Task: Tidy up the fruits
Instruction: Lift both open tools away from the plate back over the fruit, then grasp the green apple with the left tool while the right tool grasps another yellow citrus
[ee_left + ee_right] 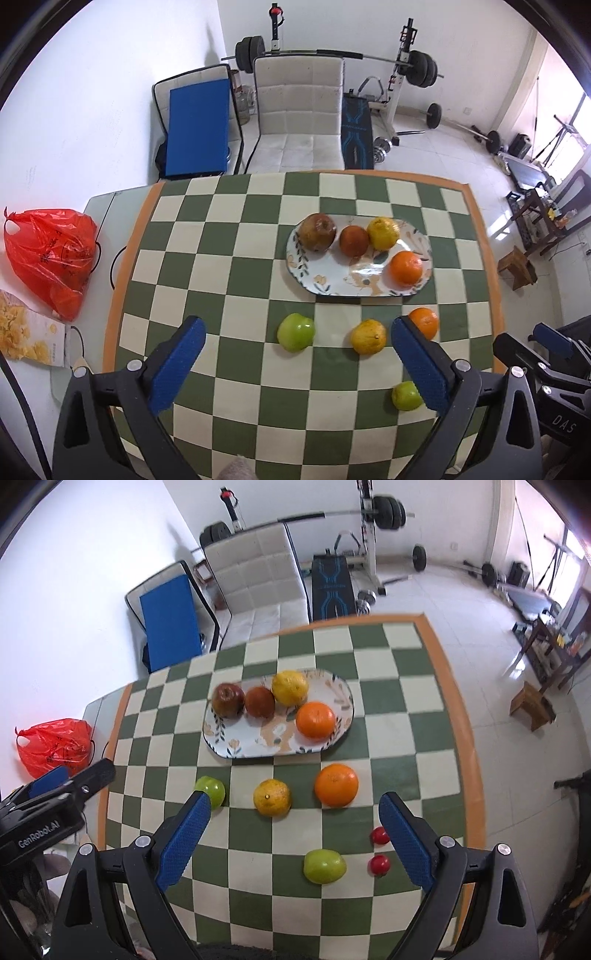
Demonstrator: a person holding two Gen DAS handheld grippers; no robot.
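I am seeing a red plastic bag (51, 258) lying left of the checkered cloth (207, 258), a cereal box (29, 332) just beside it, a white chair (299, 110) and barbell rack (402, 66) standing beyond.

An oval floral ceramic plate (328, 690) on the checkered worktop (406, 738) holds a brownish-red apple (228, 700), a dark red fruit (260, 701), a yellow citrus (290, 688) and an orange (316, 719). Loose in front lie a green apple (211, 791), a yellow-orange citrus (272, 797), a second orange (336, 785), another green apple (324, 866) and two small red tomatoes (379, 864), all apart.
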